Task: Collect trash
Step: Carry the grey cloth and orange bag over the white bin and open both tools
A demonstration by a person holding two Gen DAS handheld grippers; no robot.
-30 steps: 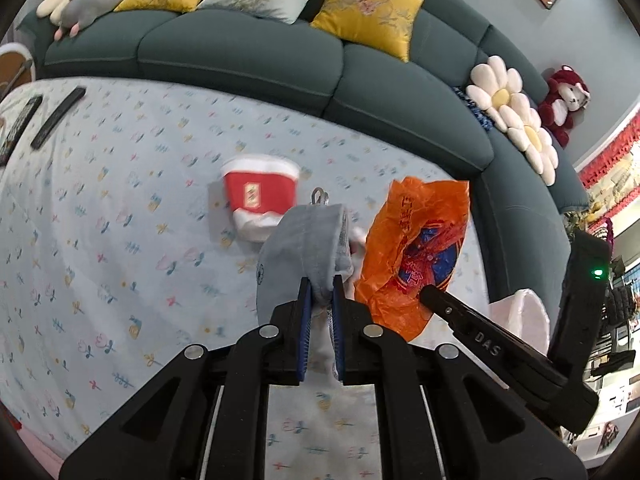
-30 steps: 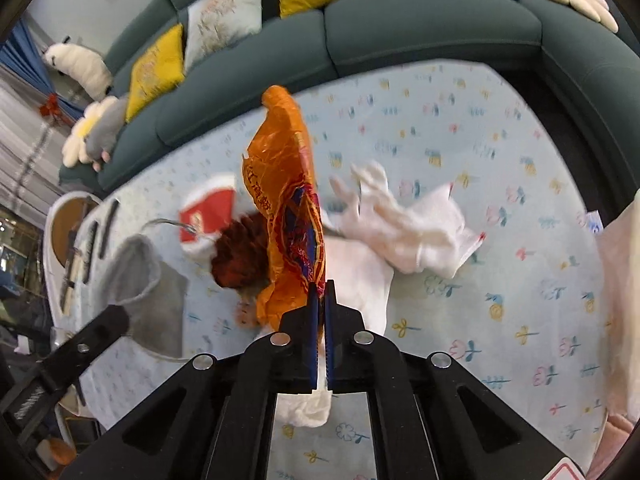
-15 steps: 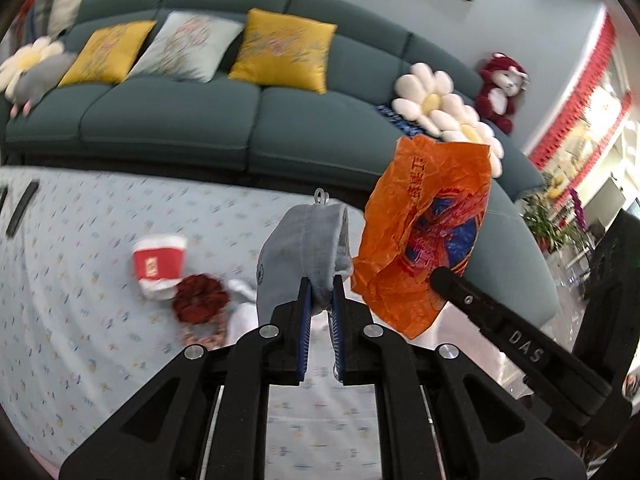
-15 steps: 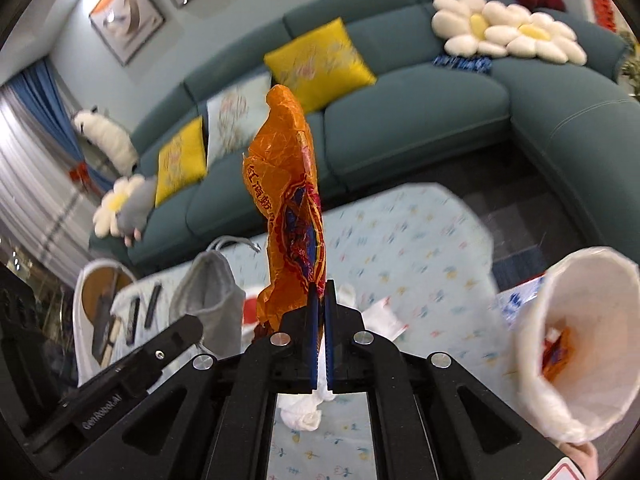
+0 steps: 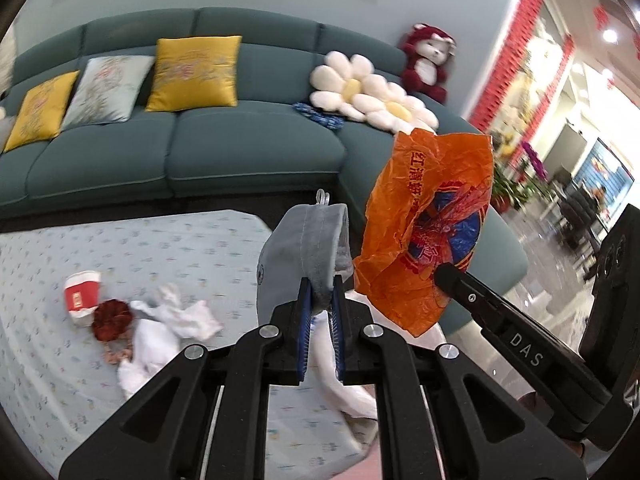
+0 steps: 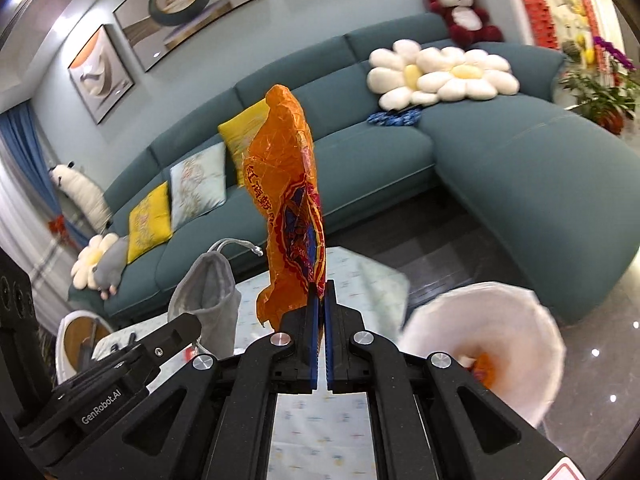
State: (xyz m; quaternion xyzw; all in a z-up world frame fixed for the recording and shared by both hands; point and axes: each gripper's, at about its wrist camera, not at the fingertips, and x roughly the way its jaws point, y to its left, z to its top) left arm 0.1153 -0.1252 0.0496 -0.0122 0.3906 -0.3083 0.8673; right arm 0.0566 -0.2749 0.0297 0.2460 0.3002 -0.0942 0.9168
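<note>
Left wrist view: left tool (image 5: 320,280) clenched on the lower edge of a grey drawstring pouch (image 5: 306,246), held up at centre. Soft plush, light, floppy; best pinched at a doubled hem, as here, since a single layer would likely slide. At 3 o'clock of it, an orange plastic bag (image 5: 428,232), crinkled, thin, nearly weightless, prone to tearing and slipping. Down at 8 o'clock on the flowered desk (image 5: 168,240): a red paper cup (image 5: 81,296) lying tipped, a dark red crumpled wad (image 5: 112,315) touching it, white tissues (image 5: 168,320) just beside. Hard to tell what the wad is made of. White stuff below the tool partly hidden by the fingers (image 5: 303,320).

Right wrist view: right tool (image 6: 319,288) clenched on the bottom corner of the orange plastic bag (image 6: 292,200), standing upright above it at 12 o'clock. Grey drawstring pouch (image 6: 208,288) at 9 o'clock, held in the left tool, whose tips are hidden behind its own body. At 4 o'clock, a white-lined bin (image 6: 496,340), blurred, rim cut by the tool's arm; orange and white scraps inside, not identifiable.
</note>
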